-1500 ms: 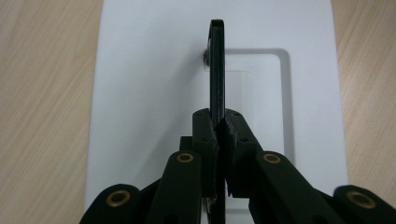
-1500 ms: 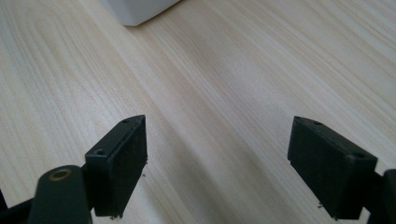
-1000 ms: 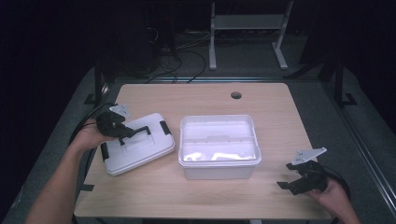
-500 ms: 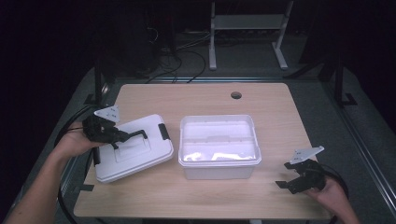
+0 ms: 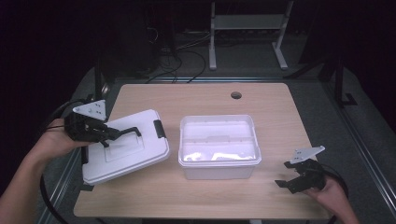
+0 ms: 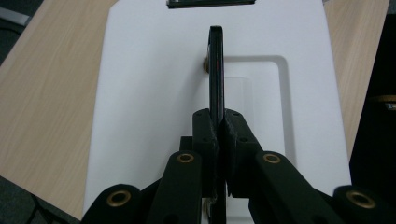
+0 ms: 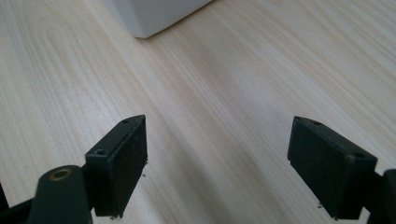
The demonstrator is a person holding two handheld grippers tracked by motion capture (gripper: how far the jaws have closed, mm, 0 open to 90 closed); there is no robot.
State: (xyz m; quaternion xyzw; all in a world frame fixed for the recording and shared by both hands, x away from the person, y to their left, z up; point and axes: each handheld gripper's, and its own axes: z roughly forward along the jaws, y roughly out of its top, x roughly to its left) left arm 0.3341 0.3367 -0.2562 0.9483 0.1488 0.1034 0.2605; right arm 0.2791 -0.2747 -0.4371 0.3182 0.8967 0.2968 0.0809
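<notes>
While the wooden tabletop (image 5: pixel 205 100) carries a clear plastic bin (image 5: pixel 218 145) at its middle, the white lid (image 5: pixel 126 149) sits tilted at the left edge, one side raised; its black handle (image 6: pixel 215 65) is pinched in the left claw (image 5: pixel 108 136), jaws clamped tight; the right claw (image 5: pixel 290 179) hovers near the right front corner, jaws apart, holding nothing.

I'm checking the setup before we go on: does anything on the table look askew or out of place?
The white lid is off the clear box and sits crooked at the table's left edge, tilted, its near corner past the edge. The left gripper is clamped on its black handle. Nothing looks spilled or broken.
</notes>
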